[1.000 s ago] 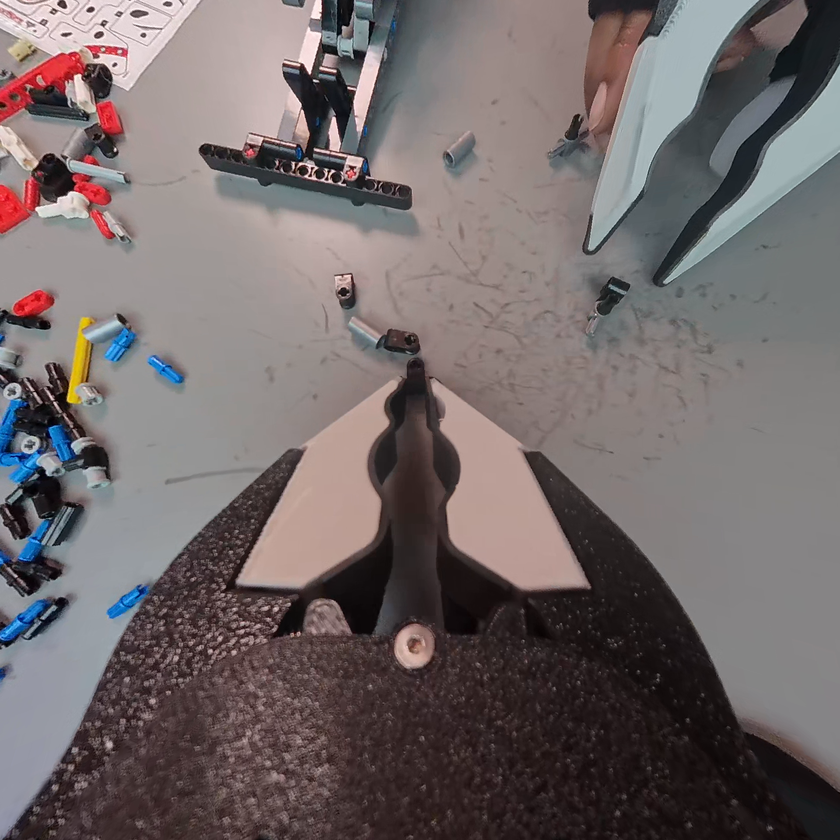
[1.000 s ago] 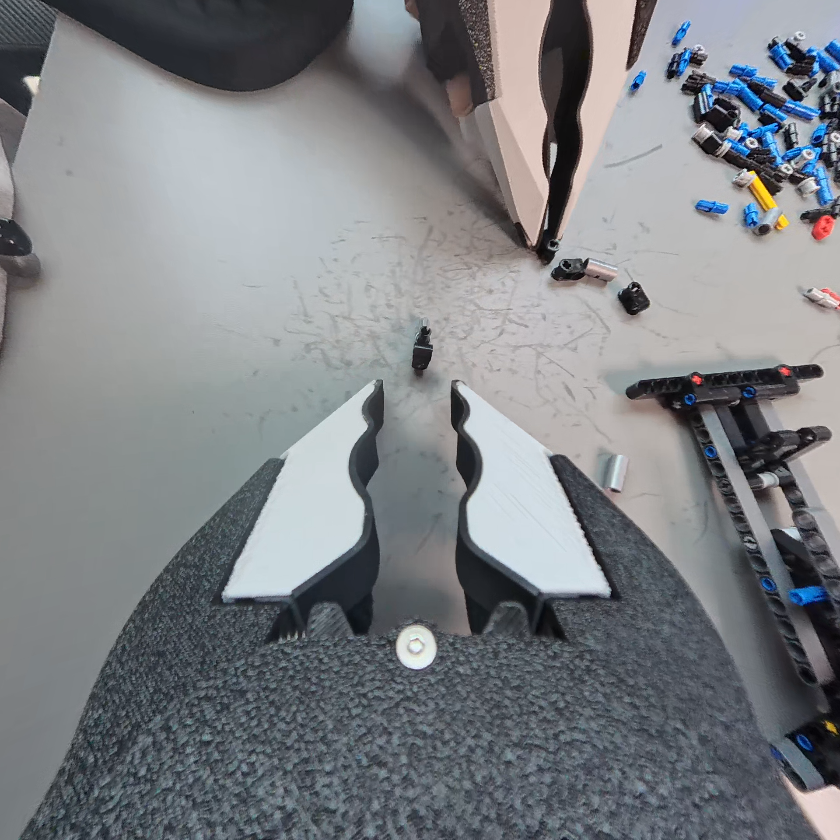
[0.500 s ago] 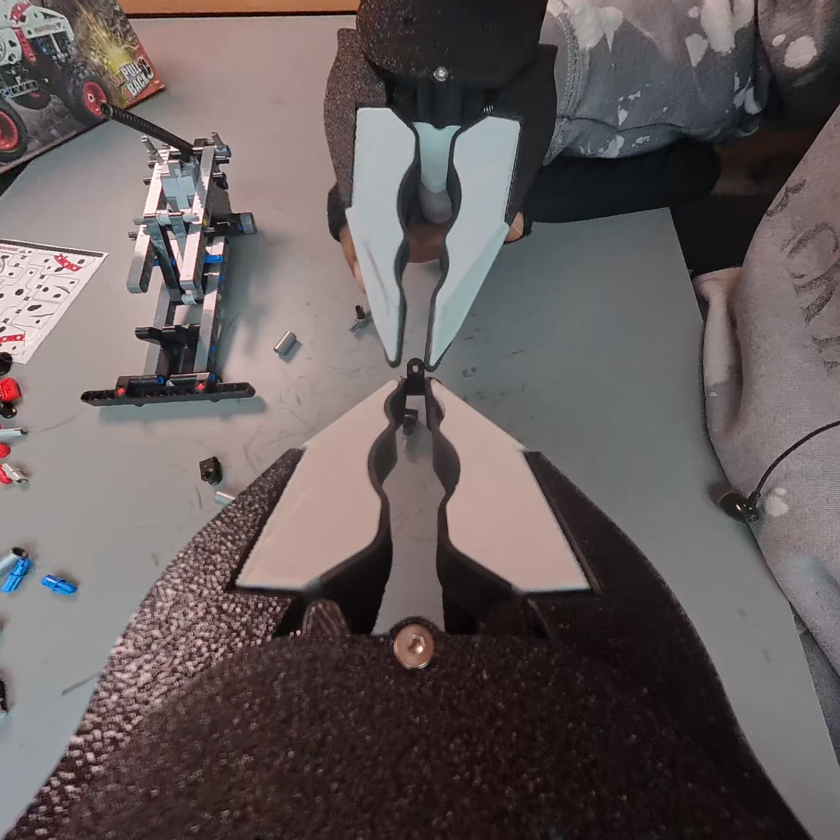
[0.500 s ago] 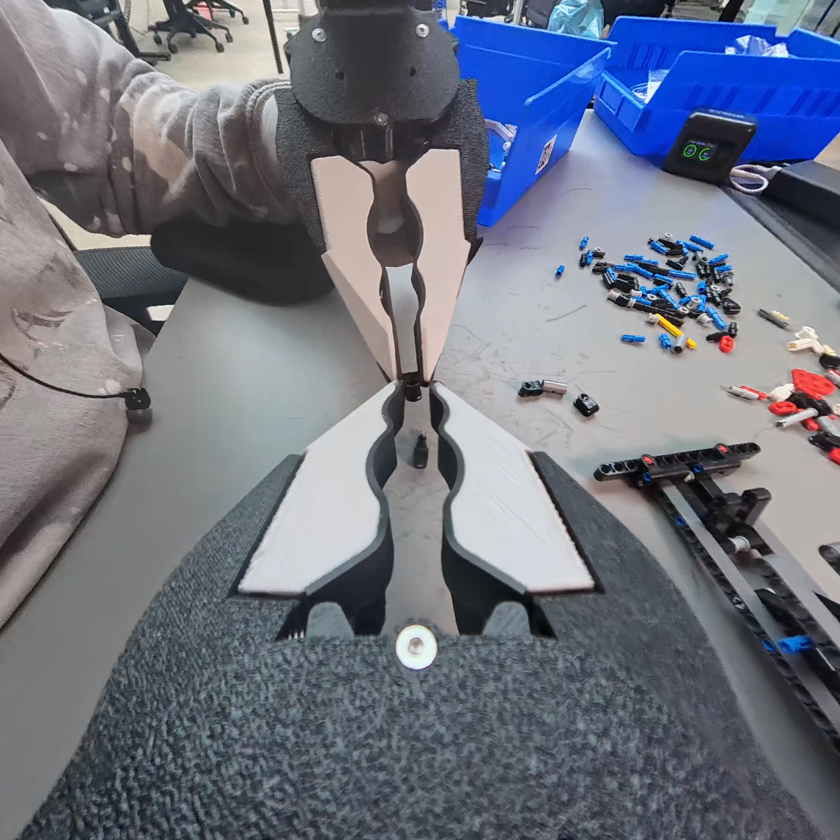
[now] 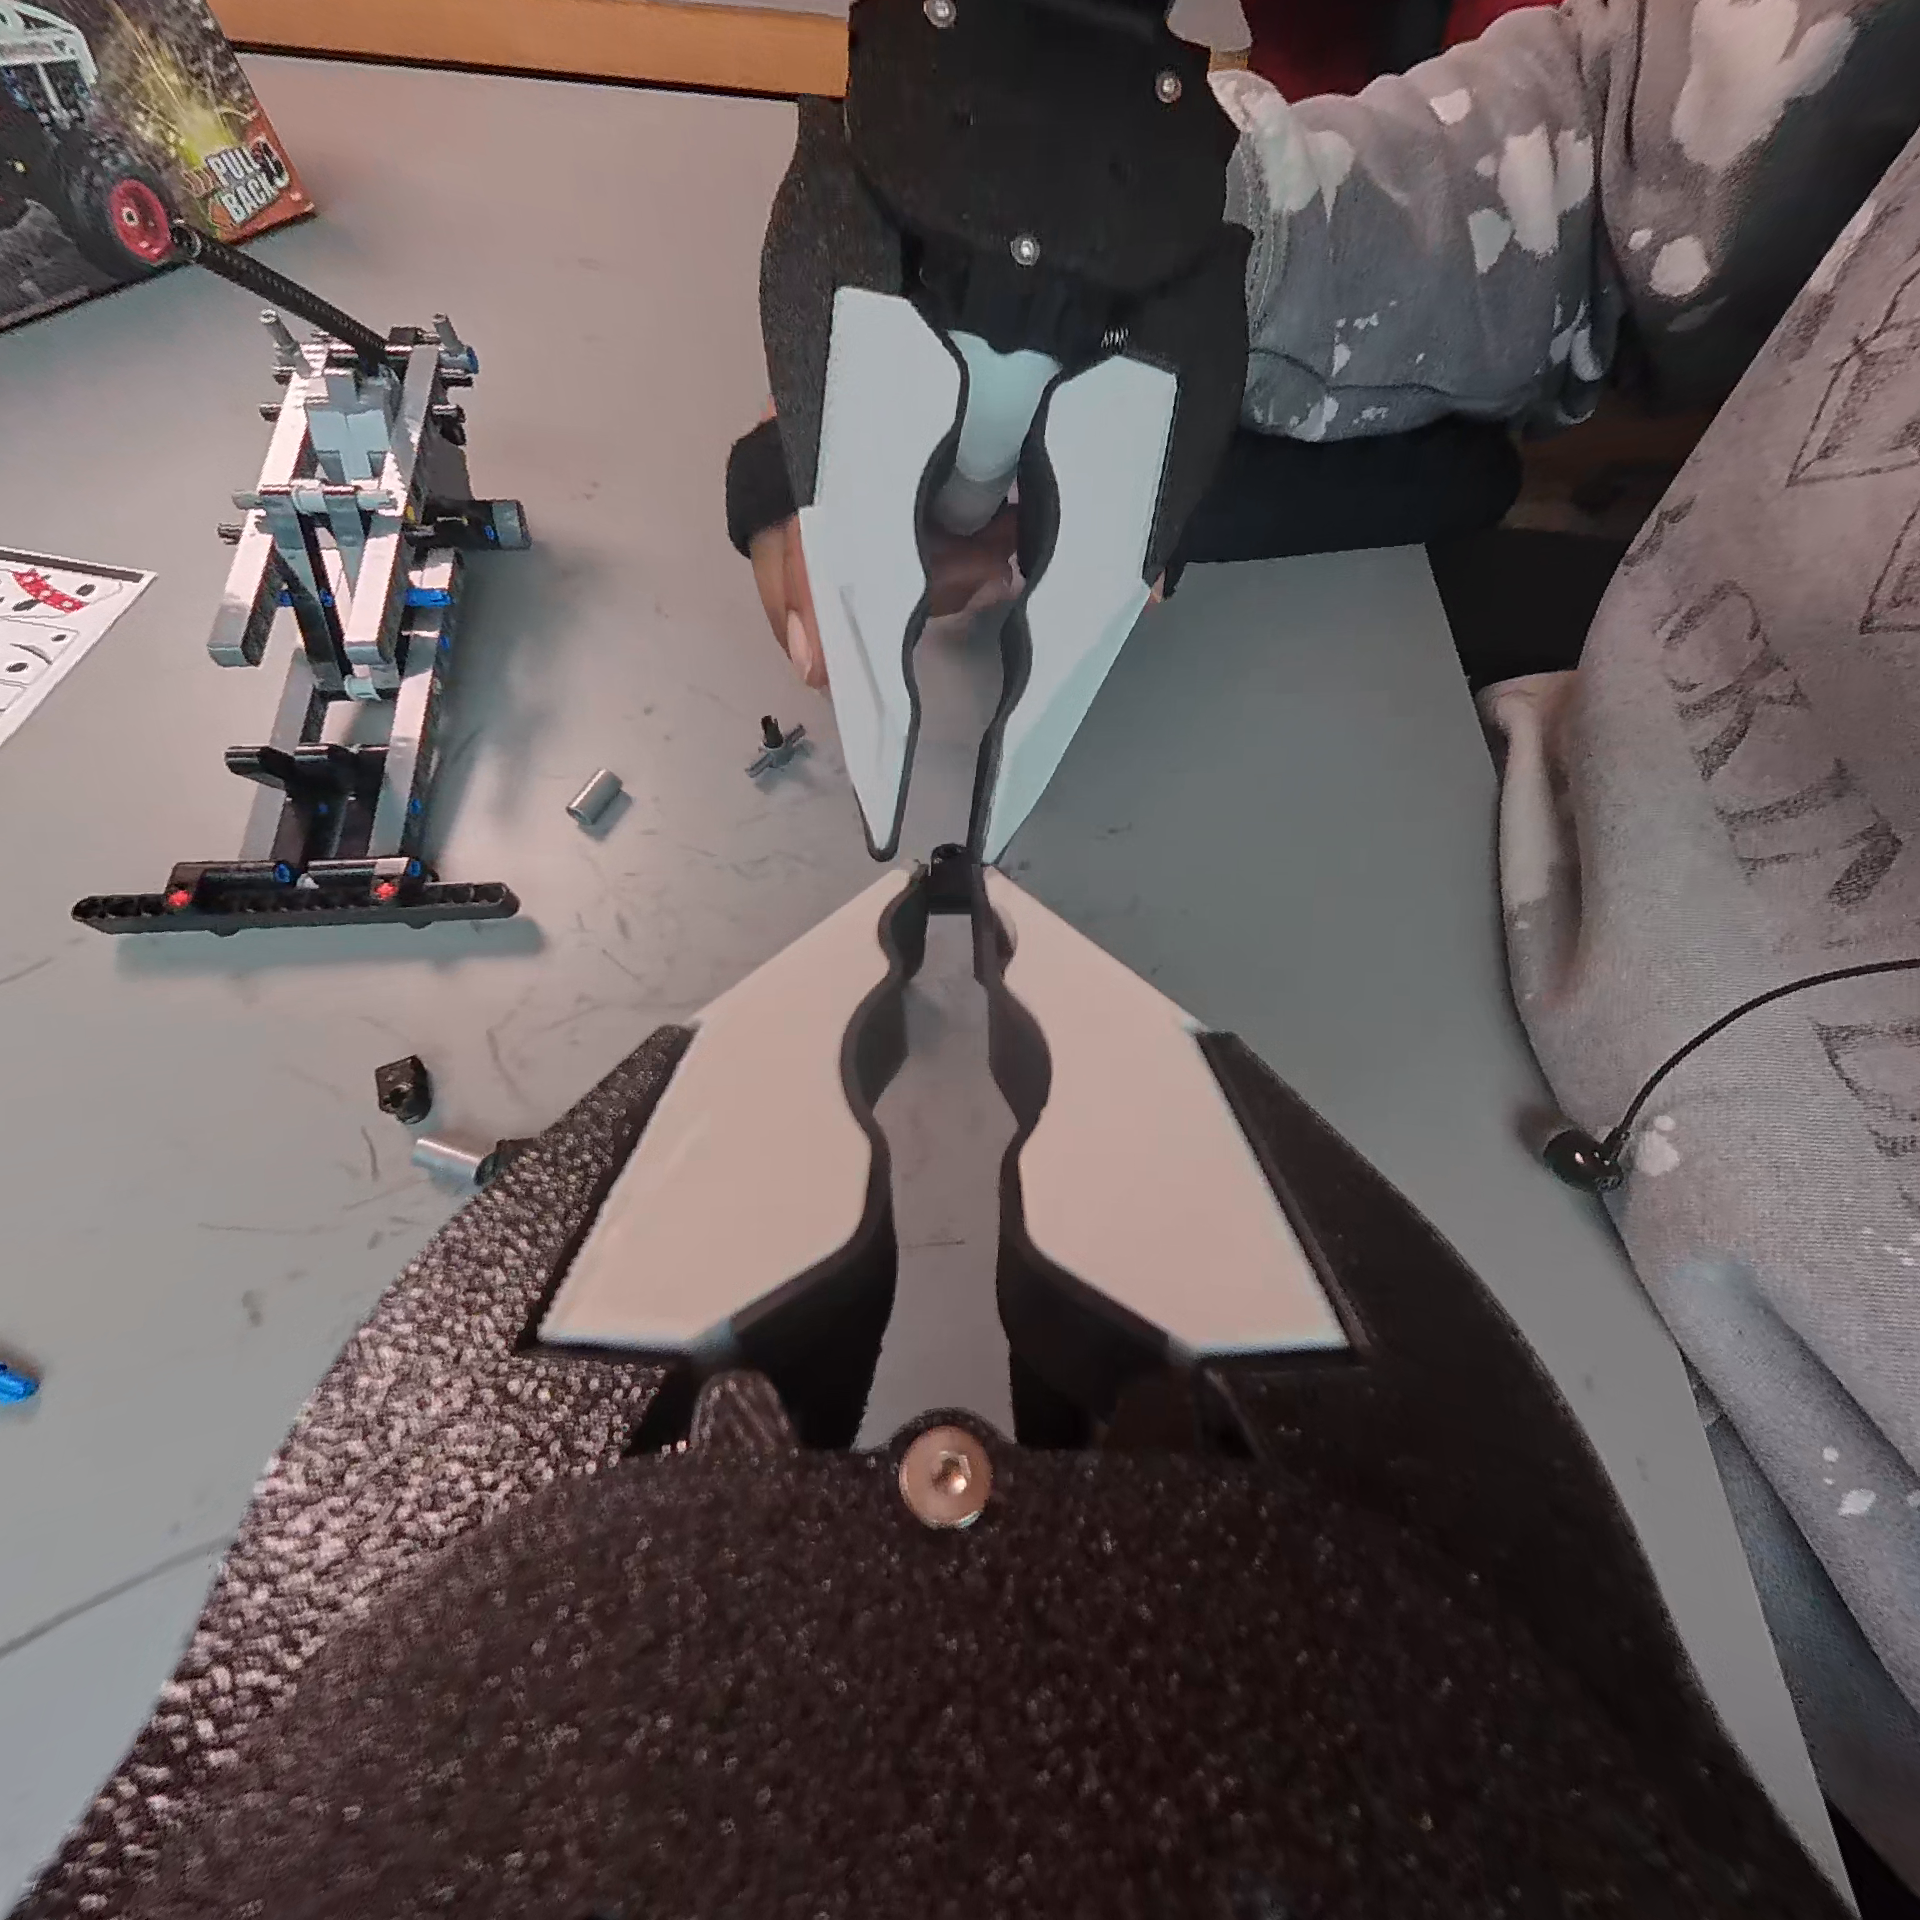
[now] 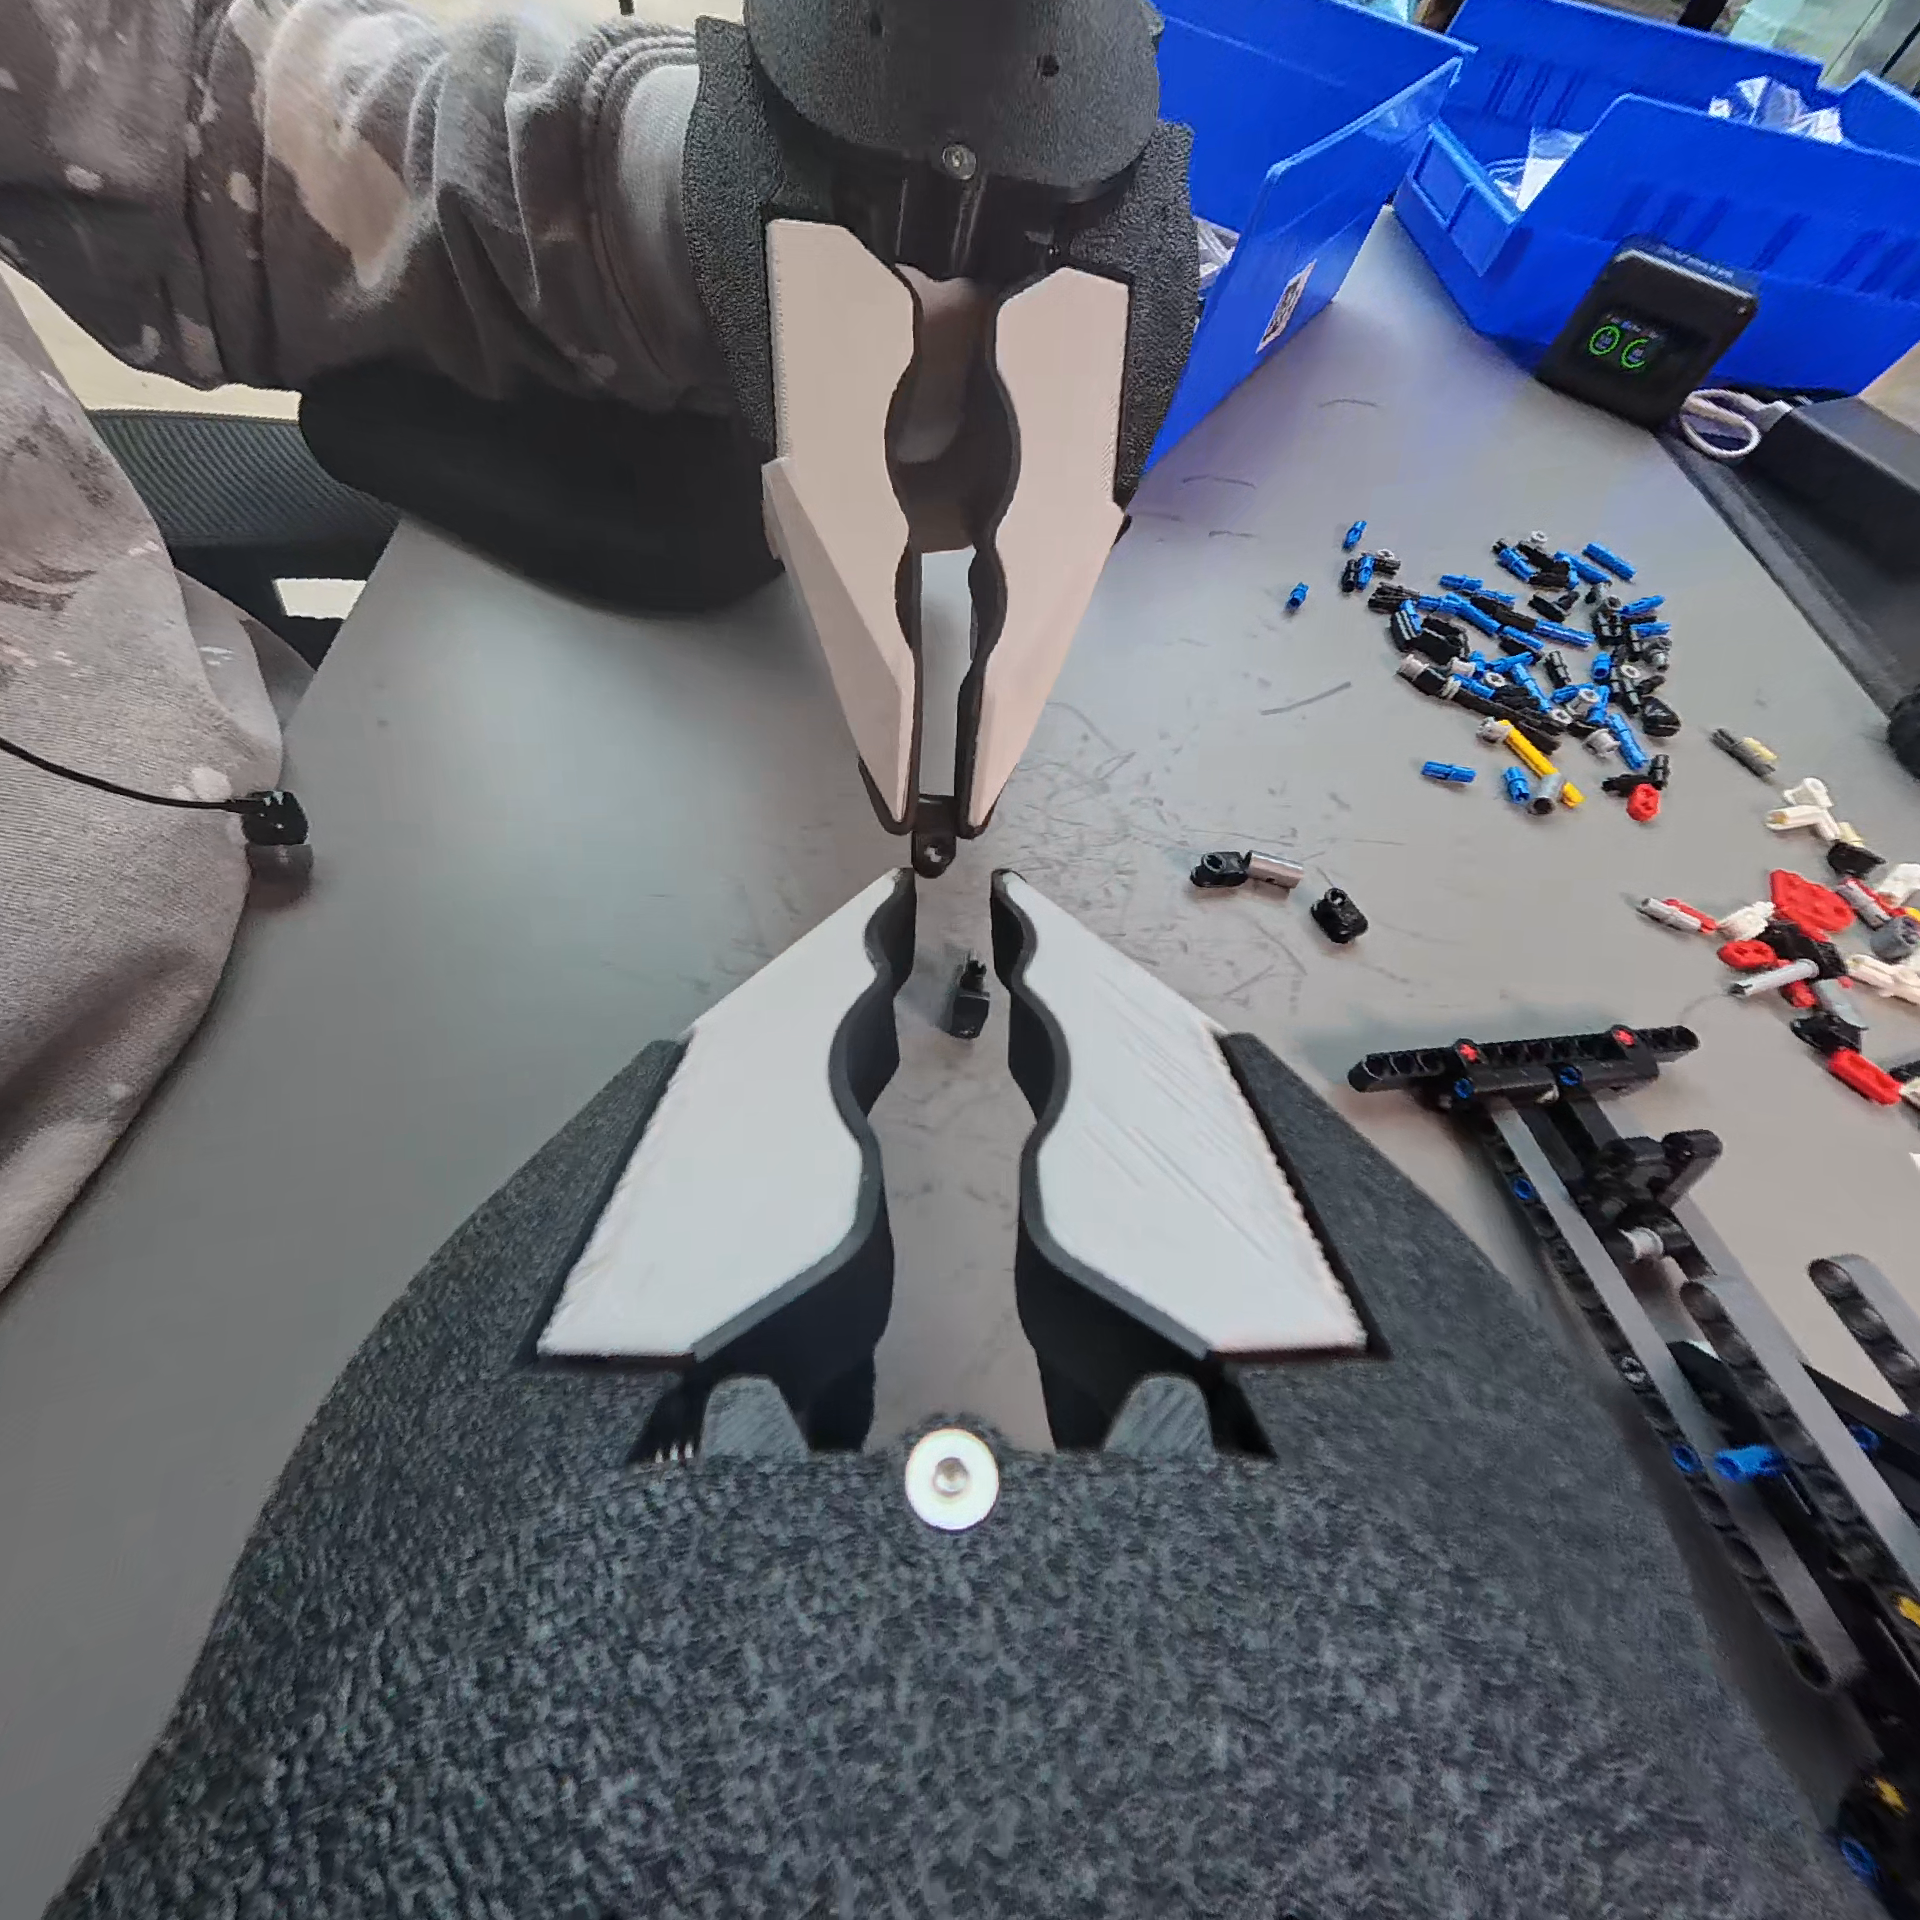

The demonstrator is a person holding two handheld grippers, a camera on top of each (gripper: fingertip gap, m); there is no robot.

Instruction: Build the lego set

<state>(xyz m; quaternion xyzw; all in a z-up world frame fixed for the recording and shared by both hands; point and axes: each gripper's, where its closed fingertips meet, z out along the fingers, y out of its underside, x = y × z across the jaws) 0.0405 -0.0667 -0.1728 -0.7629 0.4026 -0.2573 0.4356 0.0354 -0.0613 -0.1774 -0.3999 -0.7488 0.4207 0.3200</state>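
Left tongs (image 5: pixel 948 883) clenching a small black plastic connector piece (image 5: pixel 945 868) at the very tips, raised above the scuffed grey table (image 5: pixel 1247 831). Right tongs (image 6: pixel 951 881) standing released, tips apart, meeting the left tongs nose to nose just beside the connector. Lying on the table between the right fingers (image 6: pixel 1122 1143), a second small black pin piece (image 6: pixel 964 1000). Resting well apart, a partly built black and grey beam chassis (image 5: pixel 343 644). Spreading across the far table, a loose heap of blue, black and red small parts (image 6: pixel 1538 665), near blue plastic bins (image 6: pixel 1558 187).
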